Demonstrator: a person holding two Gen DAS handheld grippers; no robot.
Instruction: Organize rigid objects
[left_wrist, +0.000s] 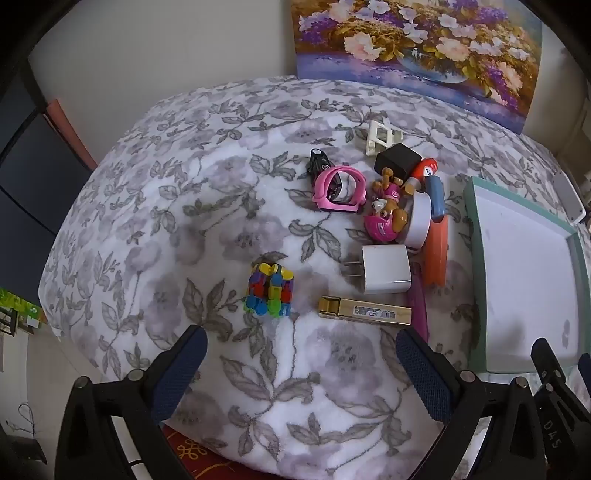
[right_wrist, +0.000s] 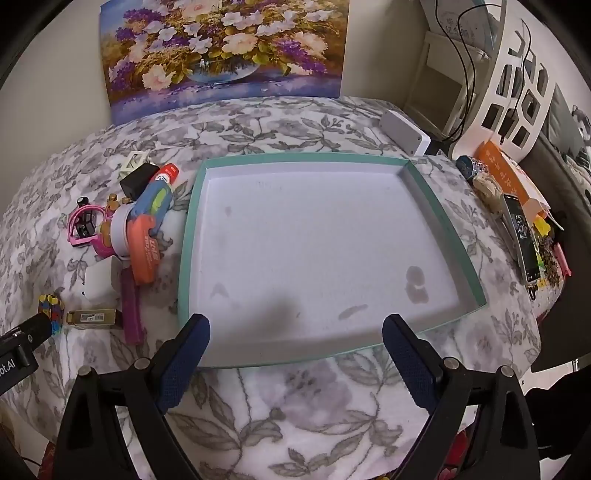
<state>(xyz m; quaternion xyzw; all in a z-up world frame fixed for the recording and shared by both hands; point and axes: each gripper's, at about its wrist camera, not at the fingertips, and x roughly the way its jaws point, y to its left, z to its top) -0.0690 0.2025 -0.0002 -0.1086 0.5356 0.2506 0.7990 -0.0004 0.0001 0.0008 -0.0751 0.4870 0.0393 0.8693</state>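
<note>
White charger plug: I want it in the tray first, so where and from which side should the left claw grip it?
Probably grip the white charger plug across its flat near and far sides, coming down from above. It lies flat, prongs pointing left, so avoid those. The left claw is open.

One green-rimmed tray (right_wrist: 424, 184) is lying on the floral blanket (left_wrist: 184, 184), and two chargers are sitting beside it: one white charger (left_wrist: 386, 269) and one black charger (left_wrist: 397, 159). One pink watch (left_wrist: 340, 189), one multicoloured block cube (left_wrist: 270, 290), one gold box (left_wrist: 365, 312), one toy pup (left_wrist: 388, 206), one tape roll (left_wrist: 419, 219) and one white clip (left_wrist: 380, 134) are lying there too.
</note>
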